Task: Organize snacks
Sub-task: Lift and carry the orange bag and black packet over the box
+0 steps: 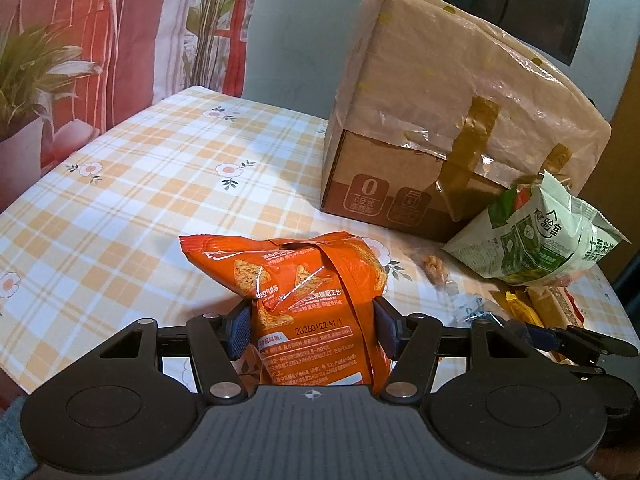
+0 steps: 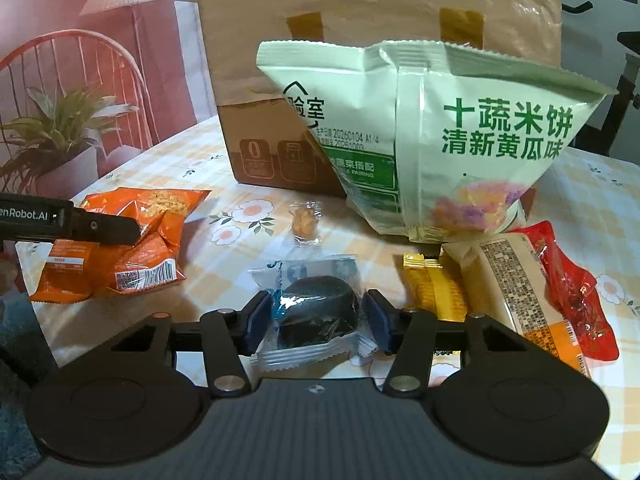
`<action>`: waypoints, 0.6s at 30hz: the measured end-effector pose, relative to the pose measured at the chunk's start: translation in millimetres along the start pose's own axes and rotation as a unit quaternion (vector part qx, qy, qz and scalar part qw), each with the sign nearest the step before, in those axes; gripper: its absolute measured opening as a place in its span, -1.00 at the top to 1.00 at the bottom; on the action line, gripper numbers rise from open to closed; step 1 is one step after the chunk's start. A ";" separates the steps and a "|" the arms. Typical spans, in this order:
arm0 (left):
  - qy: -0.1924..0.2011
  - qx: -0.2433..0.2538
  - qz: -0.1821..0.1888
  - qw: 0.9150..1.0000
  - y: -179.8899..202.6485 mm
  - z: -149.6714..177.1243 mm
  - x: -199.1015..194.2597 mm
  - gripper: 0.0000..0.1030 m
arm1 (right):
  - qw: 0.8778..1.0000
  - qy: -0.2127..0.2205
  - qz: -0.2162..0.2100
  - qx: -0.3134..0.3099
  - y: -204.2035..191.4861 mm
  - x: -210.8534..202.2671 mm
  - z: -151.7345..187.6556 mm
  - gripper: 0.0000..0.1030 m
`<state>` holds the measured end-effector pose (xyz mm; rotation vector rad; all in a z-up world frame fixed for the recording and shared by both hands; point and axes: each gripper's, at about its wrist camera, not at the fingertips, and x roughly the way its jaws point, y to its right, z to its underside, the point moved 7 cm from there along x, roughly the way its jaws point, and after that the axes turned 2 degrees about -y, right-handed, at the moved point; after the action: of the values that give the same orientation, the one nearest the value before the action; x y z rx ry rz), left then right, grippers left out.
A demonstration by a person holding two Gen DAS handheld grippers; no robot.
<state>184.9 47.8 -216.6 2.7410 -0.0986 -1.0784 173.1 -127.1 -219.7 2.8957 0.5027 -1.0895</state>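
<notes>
From my left side, my left gripper [image 1: 310, 330] squeezes the orange chip bag [image 1: 308, 280] so I can move it on the table [image 1: 132, 184].

From my right side, my right gripper [image 2: 316, 318] hugs the dark cake packet [image 2: 316, 308], near the green bag [image 2: 432, 140].

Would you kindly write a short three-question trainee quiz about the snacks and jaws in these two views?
1. True or false: the left gripper has its jaws on the orange bag.
2. What lies between the right gripper's jaws? A) dark cake in clear wrap B) green bag C) red packet
3. Fill in: the green bag leans against the taped ____.

Key: 1 true; 2 A; 3 box
</notes>
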 end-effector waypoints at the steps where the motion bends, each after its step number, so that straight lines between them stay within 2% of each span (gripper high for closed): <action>1: 0.000 0.000 0.003 1.000 0.5 -0.2 -0.1 -0.23 | 1.000 0.001 0.000 -0.001 -0.2 0.3 0.0 -0.07; 4: 0.010 0.005 0.011 1.000 3.9 -2.8 -5.4 -0.23 | 1.000 0.000 -0.005 0.004 1.1 -0.2 -1.1 -0.03; 8: 0.040 0.004 0.020 0.999 9.0 -13.4 -23.2 -0.23 | 0.999 0.003 -0.031 0.014 0.2 -11.5 -7.3 0.05; 18: 0.122 0.027 0.029 0.992 20.2 -57.1 -81.2 -0.23 | 0.990 0.113 -0.080 -0.034 -24.6 -73.3 -43.9 0.05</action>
<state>164.5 47.7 -117.3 2.8736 -0.1733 -0.7287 142.1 -120.1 -136.7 2.9748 0.7761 -0.7425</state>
